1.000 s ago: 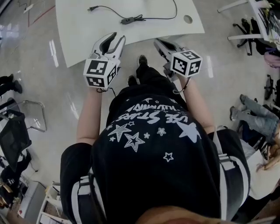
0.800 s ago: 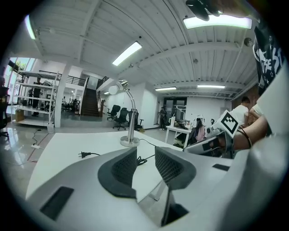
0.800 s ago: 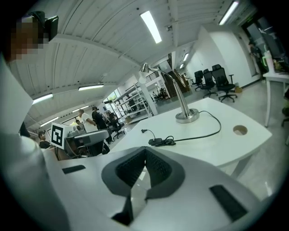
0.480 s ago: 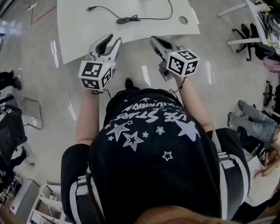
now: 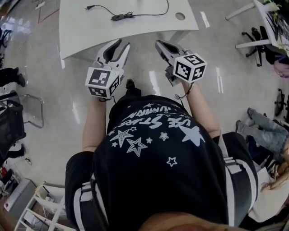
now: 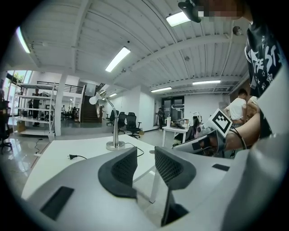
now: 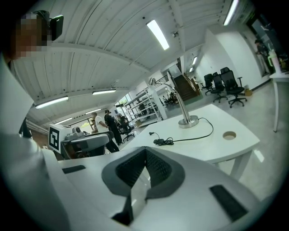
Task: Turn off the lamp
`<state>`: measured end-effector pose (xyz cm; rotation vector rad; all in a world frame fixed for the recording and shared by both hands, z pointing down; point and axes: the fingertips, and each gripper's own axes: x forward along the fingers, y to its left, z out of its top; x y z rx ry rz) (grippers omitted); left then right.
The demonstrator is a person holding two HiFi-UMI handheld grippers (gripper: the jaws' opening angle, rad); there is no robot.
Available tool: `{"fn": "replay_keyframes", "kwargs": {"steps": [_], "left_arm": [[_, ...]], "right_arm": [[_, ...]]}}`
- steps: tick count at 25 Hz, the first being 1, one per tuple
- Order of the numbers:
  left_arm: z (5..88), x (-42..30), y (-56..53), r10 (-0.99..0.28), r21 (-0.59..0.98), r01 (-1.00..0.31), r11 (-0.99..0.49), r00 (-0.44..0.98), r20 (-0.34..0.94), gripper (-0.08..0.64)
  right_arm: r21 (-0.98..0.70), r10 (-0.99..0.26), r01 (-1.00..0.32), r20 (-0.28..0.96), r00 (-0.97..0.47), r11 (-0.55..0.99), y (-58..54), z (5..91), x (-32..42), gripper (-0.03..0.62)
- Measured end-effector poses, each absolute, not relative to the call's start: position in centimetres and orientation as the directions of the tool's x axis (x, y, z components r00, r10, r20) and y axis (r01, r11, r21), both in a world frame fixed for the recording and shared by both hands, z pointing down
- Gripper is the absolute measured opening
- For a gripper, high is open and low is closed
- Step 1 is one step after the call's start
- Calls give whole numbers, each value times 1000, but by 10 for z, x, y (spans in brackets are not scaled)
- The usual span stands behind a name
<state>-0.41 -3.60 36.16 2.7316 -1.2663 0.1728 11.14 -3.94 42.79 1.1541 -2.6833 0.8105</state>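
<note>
The lamp point(image 6: 108, 121) stands on the white table point(image 6: 54, 153), with a round metal base point(image 7: 188, 121), a curved stem and a bright white head point(image 6: 93, 100). Its black cord runs over the table point(image 5: 72, 27) to an inline switch point(image 7: 160, 141) point(image 5: 119, 17) and ends in a loose plug point(image 5: 89, 7) point(image 6: 71, 157). My left gripper point(image 5: 121, 45) point(image 6: 144, 155) hovers before the table's near edge, open, nothing between its pads. My right gripper point(image 5: 159, 44) point(image 7: 145, 153) is level with it to the right, its pads meeting, holding nothing.
A round cable hole point(image 5: 180, 16) point(image 7: 229, 135) sits near the table's right corner. Office chairs point(image 5: 255, 31) stand at the right, shelving point(image 6: 31, 108) and more chairs point(image 6: 128, 122) beyond the table. People point(image 7: 106, 124) stand farther off. Glossy floor point(image 5: 49, 108) surrounds me.
The person has stepped; the table and cord have slid toward the top of the head view. Both grippers have moved along with the person, and their jaws look unchanged.
</note>
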Motion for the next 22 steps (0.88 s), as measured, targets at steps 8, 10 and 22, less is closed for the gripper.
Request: {"fn": "replay_keyframes", "kwargs": {"steps": [8, 10, 22], "left_arm": [[356, 24, 24, -790, 58, -802, -595, 596, 142, 135], [356, 31, 38, -795, 62, -807, -588, 590, 145, 133], [349, 54, 105, -832, 56, -839, -541, 543, 115, 32]], "right_arm": [[-411, -606, -669, 291, -740, 620, 18, 422, 135, 6], [-389, -594, -667, 305, -744, 636, 32, 422, 140, 6], [-348, -565, -631, 280, -776, 694, 94, 411, 161, 6]]}}
